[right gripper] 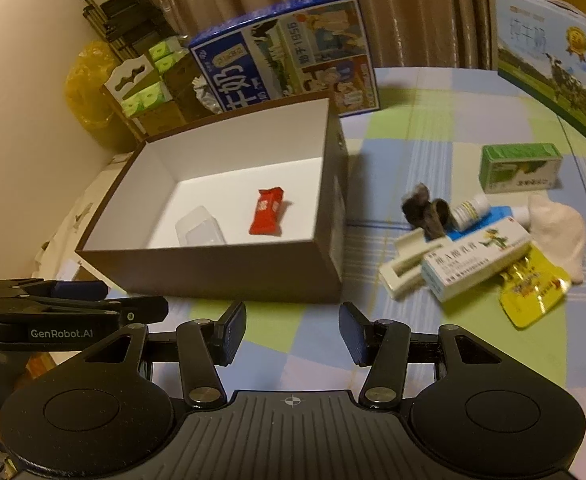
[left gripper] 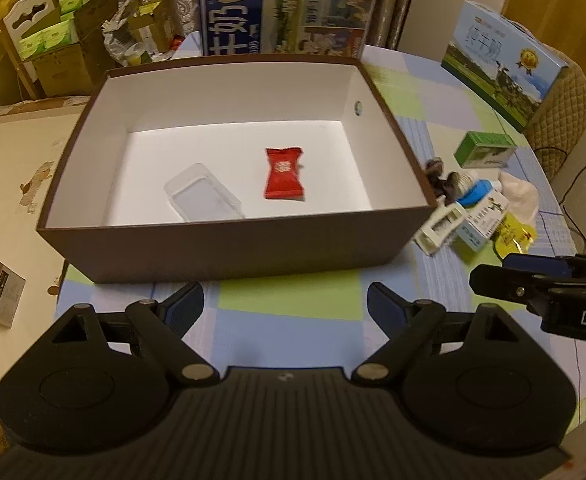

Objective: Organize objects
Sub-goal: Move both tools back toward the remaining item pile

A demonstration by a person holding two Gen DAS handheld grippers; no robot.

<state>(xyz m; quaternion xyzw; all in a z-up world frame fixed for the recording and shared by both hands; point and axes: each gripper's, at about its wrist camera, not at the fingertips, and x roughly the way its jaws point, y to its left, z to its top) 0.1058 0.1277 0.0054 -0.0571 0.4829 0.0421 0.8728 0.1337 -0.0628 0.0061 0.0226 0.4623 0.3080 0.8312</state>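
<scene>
On desk: brown box, red packet and clear tray inside; clutter pile just right. Both grippers, left and right, fingers apart, empty.

Brown box open-topped, floor mostly bare. Desk strip before it unobstructed. Clutter pile crowds the box's right side; milk carton blocks behind.
</scene>
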